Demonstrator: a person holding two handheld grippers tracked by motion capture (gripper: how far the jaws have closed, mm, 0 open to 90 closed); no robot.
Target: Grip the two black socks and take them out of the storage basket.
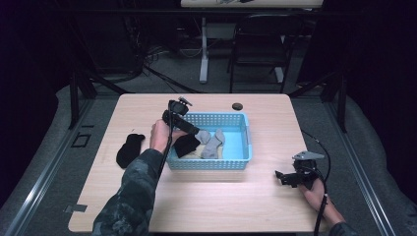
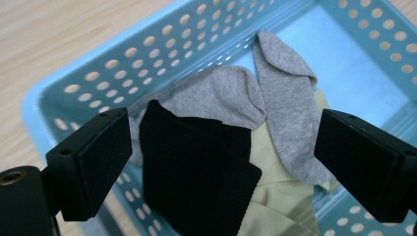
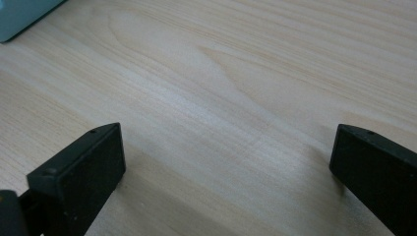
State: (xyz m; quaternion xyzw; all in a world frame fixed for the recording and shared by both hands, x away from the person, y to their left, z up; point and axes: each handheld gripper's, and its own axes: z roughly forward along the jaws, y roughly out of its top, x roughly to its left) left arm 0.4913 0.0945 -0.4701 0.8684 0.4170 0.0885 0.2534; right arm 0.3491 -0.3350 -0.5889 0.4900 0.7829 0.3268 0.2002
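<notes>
A blue perforated basket (image 1: 246, 142) stands in the middle of the table and holds a black sock (image 1: 186, 145), two grey socks (image 1: 212, 143) and a cream one (image 2: 275, 206). My left gripper (image 1: 193, 131) hangs open over the basket's left end, its jaws wide apart above the black sock (image 2: 196, 172) and the grey socks (image 2: 285, 103), gripping nothing. Another black sock (image 1: 129, 149) lies on the table left of the basket. My right gripper (image 1: 280, 177) rests low over bare wood at the front right, open and empty (image 3: 226, 167).
A small dark round object (image 1: 238, 105) lies on the table behind the basket. The basket's corner (image 3: 19, 17) shows at the top left of the right gripper view. A chair (image 1: 260, 44) and a table leg (image 1: 203, 49) stand beyond the far edge.
</notes>
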